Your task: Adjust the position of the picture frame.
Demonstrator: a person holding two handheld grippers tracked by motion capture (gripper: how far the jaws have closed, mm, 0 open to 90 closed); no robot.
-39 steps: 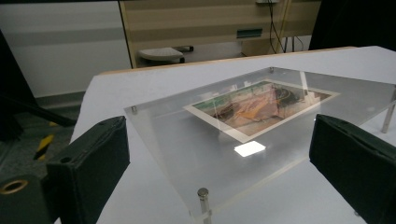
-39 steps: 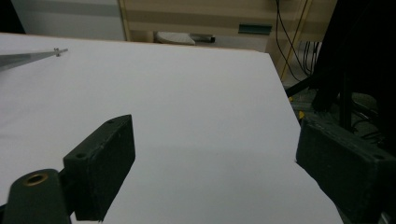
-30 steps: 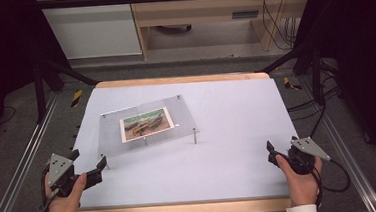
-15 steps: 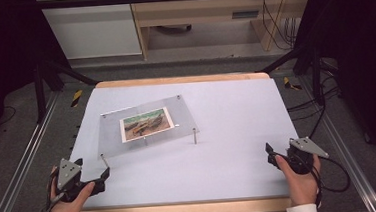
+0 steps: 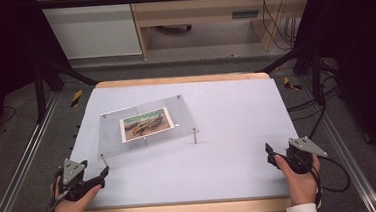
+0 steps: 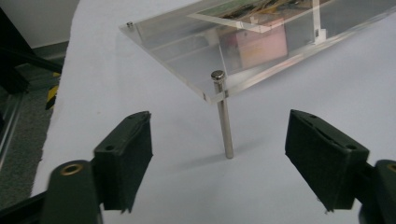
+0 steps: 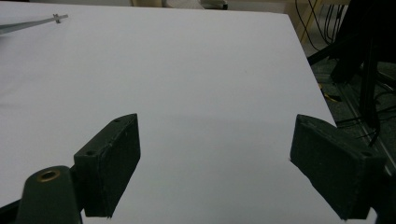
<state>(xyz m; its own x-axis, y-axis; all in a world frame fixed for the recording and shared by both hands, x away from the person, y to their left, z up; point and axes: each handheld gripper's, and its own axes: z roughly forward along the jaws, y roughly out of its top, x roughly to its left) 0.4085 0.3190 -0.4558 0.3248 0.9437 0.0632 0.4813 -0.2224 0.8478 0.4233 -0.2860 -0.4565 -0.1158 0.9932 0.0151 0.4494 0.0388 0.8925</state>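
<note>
A clear acrylic frame (image 5: 176, 114) with a colour picture (image 5: 145, 124) in it stands on thin metal pins left of the table's middle. My left gripper (image 5: 95, 171) is low at the front left corner. It is open and points at the frame's nearest corner pin (image 6: 223, 116). The pin stands beyond the left gripper's (image 6: 219, 154) pads, with nothing between them; its jaws have just been closing a little. My right gripper (image 5: 271, 155) rests open at the front right, with bare tabletop between the pads of the right gripper (image 7: 215, 154).
The white table (image 5: 236, 112) has a wooden rim. Metal rails run along both sides on the floor, with cables at the right. The frame's right front pin (image 5: 194, 135) stands near the table's middle. A wooden bench stands behind the table.
My left gripper has sunk a little toward the tabletop and edged right, closer to the frame's corner pin. The right gripper and the frame have stayed put.
</note>
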